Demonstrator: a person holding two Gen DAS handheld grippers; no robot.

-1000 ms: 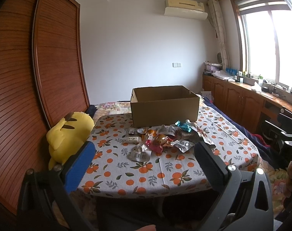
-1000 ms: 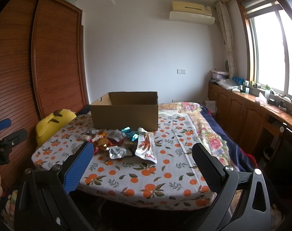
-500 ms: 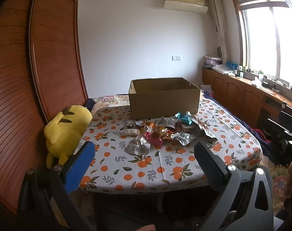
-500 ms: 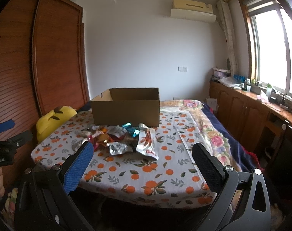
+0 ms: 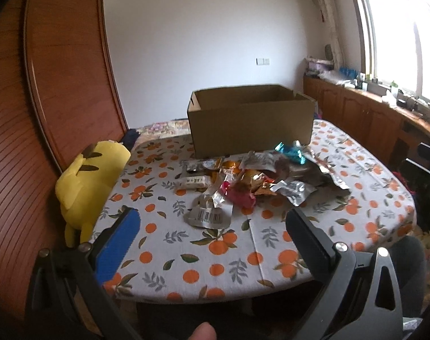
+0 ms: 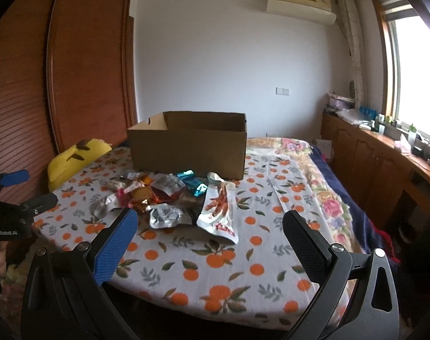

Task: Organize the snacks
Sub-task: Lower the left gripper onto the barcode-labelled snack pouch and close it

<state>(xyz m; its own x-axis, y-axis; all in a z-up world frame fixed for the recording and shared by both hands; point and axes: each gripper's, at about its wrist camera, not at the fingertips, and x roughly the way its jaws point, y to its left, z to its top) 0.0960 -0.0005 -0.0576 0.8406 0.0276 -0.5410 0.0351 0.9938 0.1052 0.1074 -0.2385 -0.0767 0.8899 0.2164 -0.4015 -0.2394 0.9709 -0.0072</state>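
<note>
Foil and crinkled plastic — a loose heap of snack packets (image 5: 243,181) lies mid-table on the orange-print tablecloth (image 5: 220,255), just in front of an open cardboard box (image 5: 250,119). Nothing can be seen inside the box from either view.

Left gripper (image 5: 212,235): fingers spread wide, empty, hovering over the near table edge and short of the heap. Right gripper (image 6: 209,235): likewise parted, holding nothing, also at the near edge.

Nearest to the left gripper: a flat silver pouch with a barcode (image 5: 208,214), partly under a pink wrapper (image 5: 239,197). Nearest to the right gripper: a long white pouch printed with red snacks (image 6: 219,209), and beside it a crumpled silver pouch (image 6: 166,215). Teal wrappers (image 6: 193,184) sit at the back, close to the box wall.

Handling, as a judgement: all light, thin, floppy. Foil looks slick, so a pinch on a flat face may slide; better to take a sealed edge or a raised corner. The white pouch lifts at its far end — a likely hold. Overlapping packets may drag neighbours along.

A yellow plush toy (image 5: 87,181) sits at the table's left side, against the wooden wardrobe door (image 5: 67,85), well clear of the heap.
</note>
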